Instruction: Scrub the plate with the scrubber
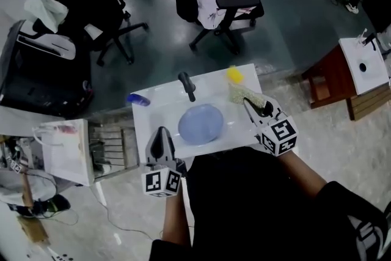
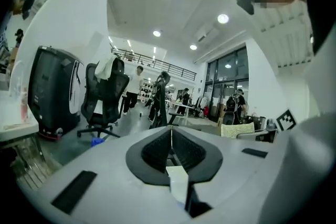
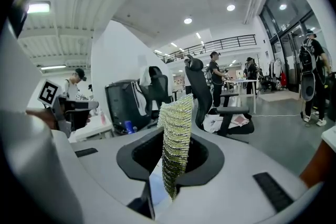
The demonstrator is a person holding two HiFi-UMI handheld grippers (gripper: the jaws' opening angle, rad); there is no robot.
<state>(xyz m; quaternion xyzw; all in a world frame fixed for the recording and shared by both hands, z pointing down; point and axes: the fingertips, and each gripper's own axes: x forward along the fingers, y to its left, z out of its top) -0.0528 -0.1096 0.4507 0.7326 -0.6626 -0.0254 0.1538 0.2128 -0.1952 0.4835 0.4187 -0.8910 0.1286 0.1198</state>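
Grey polished floor [image 1: 153, 46] with black office chairs [image 1: 223, 3] lies behind a white counter [image 1: 156, 113] in the head view. Its moulded top has a shallow basin, where a round, smooth, pale blue plate [image 1: 200, 123] lies flat. A dark tap [image 1: 187, 86] stands at the far edge, with a yellow lump [image 1: 234, 74] to its right and a blue bottle [image 1: 138, 99] lying at the left corner. The left tongs [image 1: 160, 139] sit over the near left edge. The right tongs [image 1: 249, 104] are just right of the plate and hold the scrubber [image 1: 240, 93] clear of it.

The left gripper view shows the ribbed black pads pressed together with nothing between them.

The right gripper view shows the pads clamped on the scrubber, a coarse, glittery yellow-green mesh strip standing upright between them.
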